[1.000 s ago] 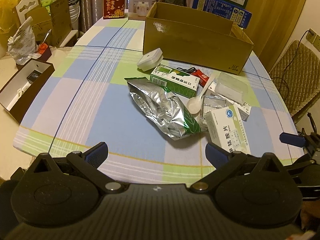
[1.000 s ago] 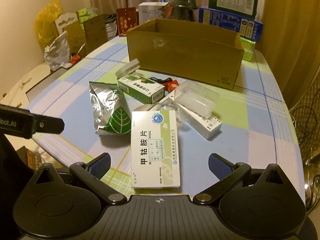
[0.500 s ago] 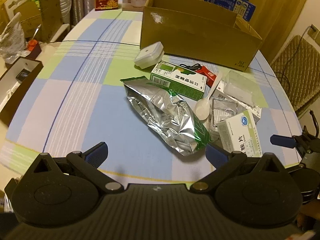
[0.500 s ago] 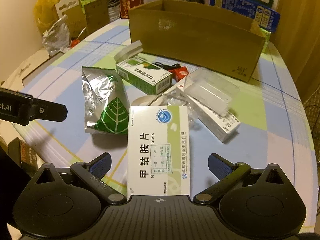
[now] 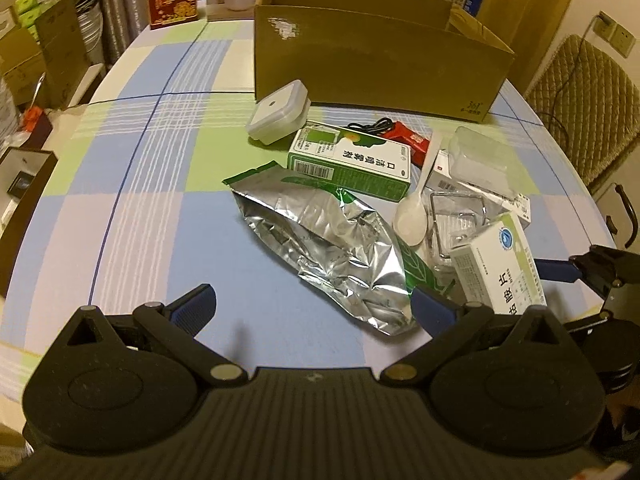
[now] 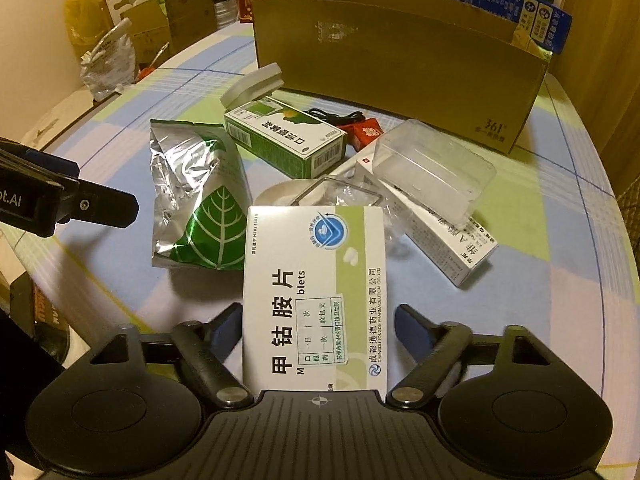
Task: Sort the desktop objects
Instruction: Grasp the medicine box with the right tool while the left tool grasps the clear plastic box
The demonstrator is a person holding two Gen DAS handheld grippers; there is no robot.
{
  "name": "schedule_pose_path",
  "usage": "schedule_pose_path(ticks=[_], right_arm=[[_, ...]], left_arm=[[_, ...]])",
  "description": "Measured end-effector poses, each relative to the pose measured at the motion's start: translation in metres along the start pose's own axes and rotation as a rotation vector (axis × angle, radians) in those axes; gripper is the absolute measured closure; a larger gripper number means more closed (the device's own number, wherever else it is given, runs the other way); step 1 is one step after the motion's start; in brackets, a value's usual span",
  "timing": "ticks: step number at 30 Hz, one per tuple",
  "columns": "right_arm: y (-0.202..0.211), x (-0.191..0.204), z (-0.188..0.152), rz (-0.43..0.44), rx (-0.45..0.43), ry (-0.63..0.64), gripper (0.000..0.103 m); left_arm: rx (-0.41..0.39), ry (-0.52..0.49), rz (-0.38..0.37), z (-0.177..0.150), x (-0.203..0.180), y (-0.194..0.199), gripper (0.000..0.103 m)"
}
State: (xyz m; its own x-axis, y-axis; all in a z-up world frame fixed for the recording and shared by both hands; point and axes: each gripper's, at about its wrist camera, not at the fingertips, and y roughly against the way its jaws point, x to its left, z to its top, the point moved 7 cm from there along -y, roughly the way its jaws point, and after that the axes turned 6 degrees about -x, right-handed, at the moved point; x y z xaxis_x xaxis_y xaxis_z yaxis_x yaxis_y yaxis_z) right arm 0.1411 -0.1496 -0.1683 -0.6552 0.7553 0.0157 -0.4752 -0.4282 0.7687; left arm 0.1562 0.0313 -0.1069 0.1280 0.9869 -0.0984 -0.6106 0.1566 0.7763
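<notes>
A white and green medicine box (image 6: 316, 280) lies at the near edge of the pile, also in the left wrist view (image 5: 500, 268). My right gripper (image 6: 318, 314) straddles it and its jaws are closing; the left finger meets the box's edge, while a narrow gap remains at the right finger (image 6: 408, 316). My left gripper (image 5: 310, 300) hangs open over bare cloth, its right finger by the crumpled foil bag (image 5: 332, 248). Behind lie a green carton (image 5: 352, 164), a white spoon (image 5: 412, 216), a clear plastic case (image 5: 480, 160) and a white lidded container (image 5: 278, 114).
An open cardboard box (image 5: 380, 60) stands behind the pile on the checked tablecloth (image 5: 140, 200). A red packet (image 5: 408, 140) and a black cable lie before it. More boxes line the far edge; a padded chair (image 5: 580, 100) is at the right.
Both grippers came down and closer to the pile. The right gripper's jaws narrowed from wide open to nearly the medicine box's width. The left gripper stayed open.
</notes>
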Motion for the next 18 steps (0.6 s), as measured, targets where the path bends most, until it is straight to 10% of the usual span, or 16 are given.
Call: schedule_pose_path(ticks=[18], right_arm=[[0.036,-0.055,0.007,-0.16,-0.07,-0.085,0.035]], left_arm=[[-0.088,-0.078,-0.128,0.021,-0.062,-0.002,0.004]])
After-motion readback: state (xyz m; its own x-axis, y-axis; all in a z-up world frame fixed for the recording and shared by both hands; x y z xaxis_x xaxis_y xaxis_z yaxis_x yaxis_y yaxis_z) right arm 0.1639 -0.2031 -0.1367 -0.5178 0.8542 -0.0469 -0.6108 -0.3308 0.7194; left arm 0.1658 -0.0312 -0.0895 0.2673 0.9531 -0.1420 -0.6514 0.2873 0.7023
